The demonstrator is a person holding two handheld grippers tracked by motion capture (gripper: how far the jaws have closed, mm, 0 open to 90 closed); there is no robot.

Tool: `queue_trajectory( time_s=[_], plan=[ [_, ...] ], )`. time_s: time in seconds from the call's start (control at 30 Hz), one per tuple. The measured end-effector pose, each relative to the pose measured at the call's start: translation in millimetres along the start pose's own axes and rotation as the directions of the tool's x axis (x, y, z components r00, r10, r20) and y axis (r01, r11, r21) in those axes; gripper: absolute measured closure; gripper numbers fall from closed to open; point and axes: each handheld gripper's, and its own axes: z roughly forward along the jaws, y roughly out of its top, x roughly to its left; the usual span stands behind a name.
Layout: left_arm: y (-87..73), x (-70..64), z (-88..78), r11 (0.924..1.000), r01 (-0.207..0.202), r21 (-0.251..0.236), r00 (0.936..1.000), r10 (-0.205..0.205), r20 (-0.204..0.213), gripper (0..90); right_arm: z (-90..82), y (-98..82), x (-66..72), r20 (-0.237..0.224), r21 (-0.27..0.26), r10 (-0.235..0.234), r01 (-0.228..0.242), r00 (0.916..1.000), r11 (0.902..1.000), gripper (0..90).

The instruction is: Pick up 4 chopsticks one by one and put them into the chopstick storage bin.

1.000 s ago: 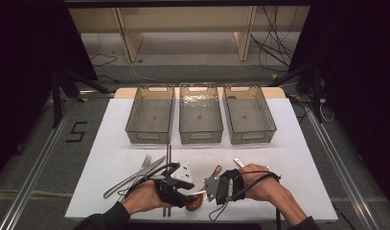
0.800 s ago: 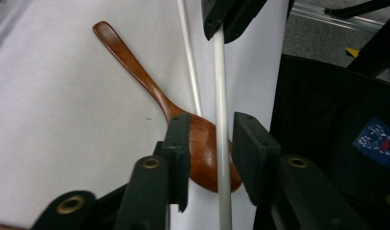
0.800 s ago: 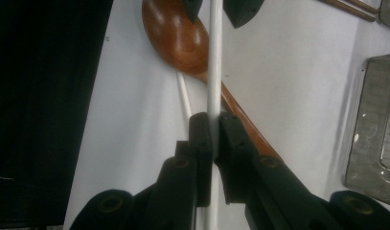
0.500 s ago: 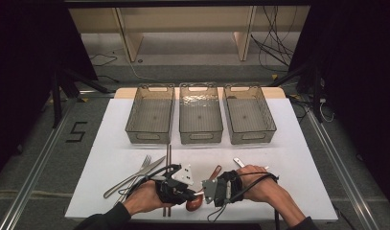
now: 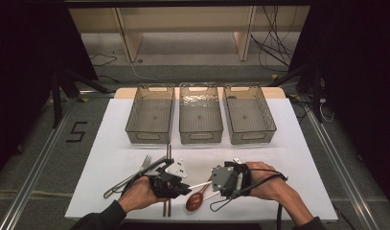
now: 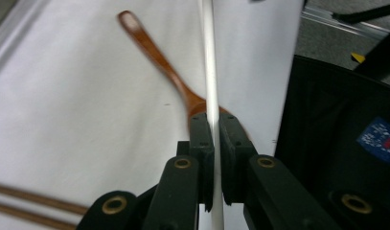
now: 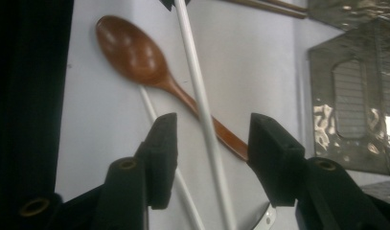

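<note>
Left gripper [image 6: 212,143] clamped on a white chopstick [image 6: 209,72] just above the wooden spoon [image 7: 135,55]; right gripper [image 7: 212,143] jaws just opened, straddling that stick without pressing. Handover apparently done. Farther off, three bins [image 5: 200,113] empty; sorting barely begun.

White chopstick [image 6: 211,72] ends beyond frame

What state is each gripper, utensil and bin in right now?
Left gripper: shut on the white chopstick, jaws just closed.
Right gripper: open, jaws just opening, the chopstick between them untouched.
Second white chopstick: lying on the table under the wooden spoon.
Wooden spoon: flat on the table, bowl up.
Fork: lying on the table.
Dark chopsticks: lying side by side.
Three bins: upright, look empty.
</note>
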Motion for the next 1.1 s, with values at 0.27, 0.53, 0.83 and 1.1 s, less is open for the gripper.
queue_trajectory(
  time_s=[0.27, 0.53, 0.83, 1.1],
  plan=[
    [-9.8, 20.4, -14.0, 0.9950, 0.094, -0.036, 0.9916, -0.096, -0.087, 85.0, -10.6, -21.9, -5.3, 0.051, -0.121, 0.201, -0.194, 0.9783, 0.9735, 39.6],
    [-17.3, 38.2, -30.1, 0.9773, 0.180, -0.111, 0.9692, -0.196, -0.150, 84.9, -9.1, -46.1, -2.9, 0.033, -0.260, 0.489, -0.465, 0.8718, 0.8465, 35.6],
    [-22.3, 54.6, -44.6, 0.9556, 0.244, -0.165, 0.9480, -0.271, -0.167, 84.9, -14.7, -64.9, -1.3, -0.013, -0.338, 0.635, -0.601, 0.7724, 0.7241, 31.5],
    [-26.2, 73.2, -56.0, 0.9269, 0.302, -0.223, 0.9278, -0.339, -0.155, 84.9, -13.3, -66.9, 0.7, -0.022, -0.338, 0.655, -0.622, 0.7556, 0.7063, 28.9]
  ],
)
